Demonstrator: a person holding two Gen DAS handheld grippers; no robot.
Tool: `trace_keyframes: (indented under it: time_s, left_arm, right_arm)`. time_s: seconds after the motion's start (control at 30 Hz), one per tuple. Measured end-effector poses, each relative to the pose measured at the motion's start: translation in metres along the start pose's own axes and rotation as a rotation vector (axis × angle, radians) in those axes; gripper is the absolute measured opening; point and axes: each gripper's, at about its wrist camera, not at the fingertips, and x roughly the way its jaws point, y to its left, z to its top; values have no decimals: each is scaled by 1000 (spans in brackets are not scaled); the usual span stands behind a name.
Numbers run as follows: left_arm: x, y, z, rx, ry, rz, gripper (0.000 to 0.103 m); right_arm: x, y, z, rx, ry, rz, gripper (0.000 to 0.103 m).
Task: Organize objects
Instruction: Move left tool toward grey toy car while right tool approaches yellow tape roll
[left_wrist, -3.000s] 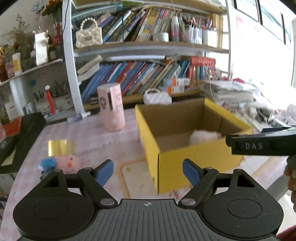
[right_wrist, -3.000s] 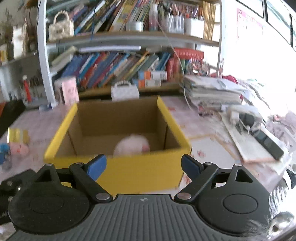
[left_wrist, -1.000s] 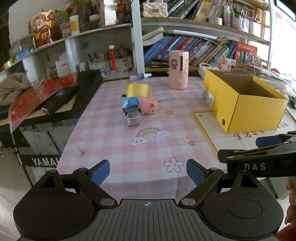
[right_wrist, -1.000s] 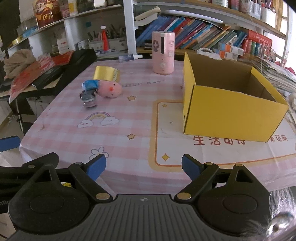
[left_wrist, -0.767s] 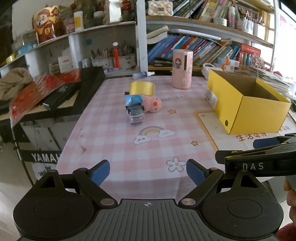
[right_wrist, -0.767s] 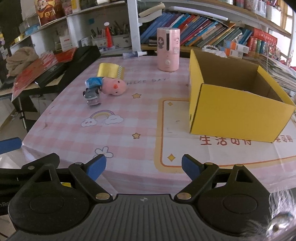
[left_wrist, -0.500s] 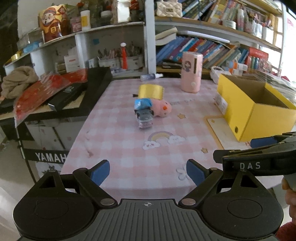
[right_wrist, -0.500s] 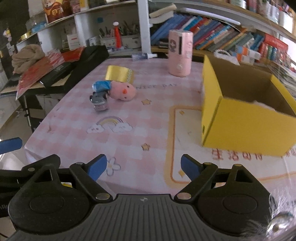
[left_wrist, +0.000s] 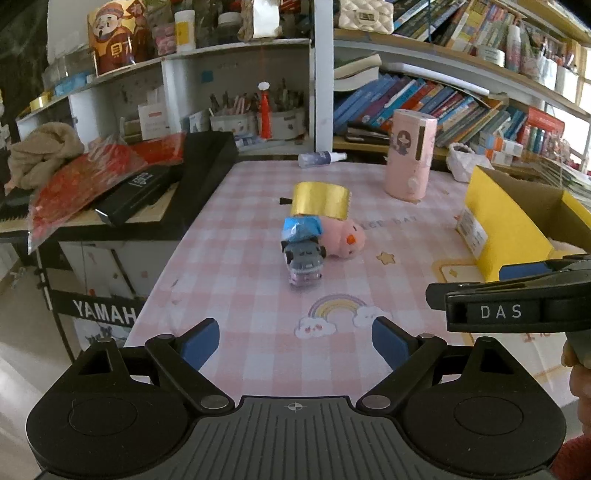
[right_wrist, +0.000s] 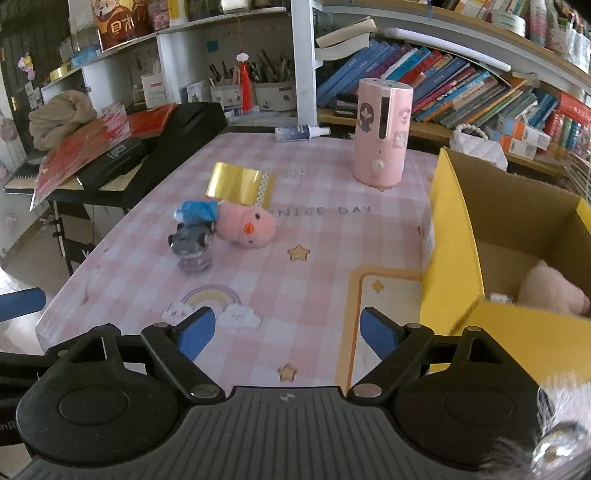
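A pink plush chick (left_wrist: 345, 240) (right_wrist: 245, 226) lies mid-table beside a blue packet (left_wrist: 301, 226) (right_wrist: 197, 211), a small grey toy car (left_wrist: 303, 264) (right_wrist: 190, 243) and a gold foil box (left_wrist: 320, 199) (right_wrist: 240, 184). A yellow cardboard box (left_wrist: 506, 225) (right_wrist: 452, 236) stands at the right with a pink plush (right_wrist: 550, 291) inside. My left gripper (left_wrist: 295, 341) is open and empty near the table's front edge. My right gripper (right_wrist: 286, 332) is open and empty, left of the box; it also shows in the left wrist view (left_wrist: 509, 295).
A pink cylindrical humidifier (left_wrist: 408, 155) (right_wrist: 380, 131) stands at the back of the pink checked tablecloth (left_wrist: 258, 295). A small spray bottle (right_wrist: 301, 130) lies behind it. A black keyboard case with red paper (left_wrist: 147, 181) sits to the left. Bookshelves line the back.
Both grippers have moved forward towards the table from a pulled-back position; the toys and yellow box look nearer. Both stay open and empty.
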Motion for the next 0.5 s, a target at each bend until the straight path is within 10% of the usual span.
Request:
trace_keyframes:
  time_s: [0.5]
  left_arm:
    - [47, -3, 30, -47, 31, 37, 85]
  right_arm:
    - [44, -22, 40, -4, 8, 74, 73]
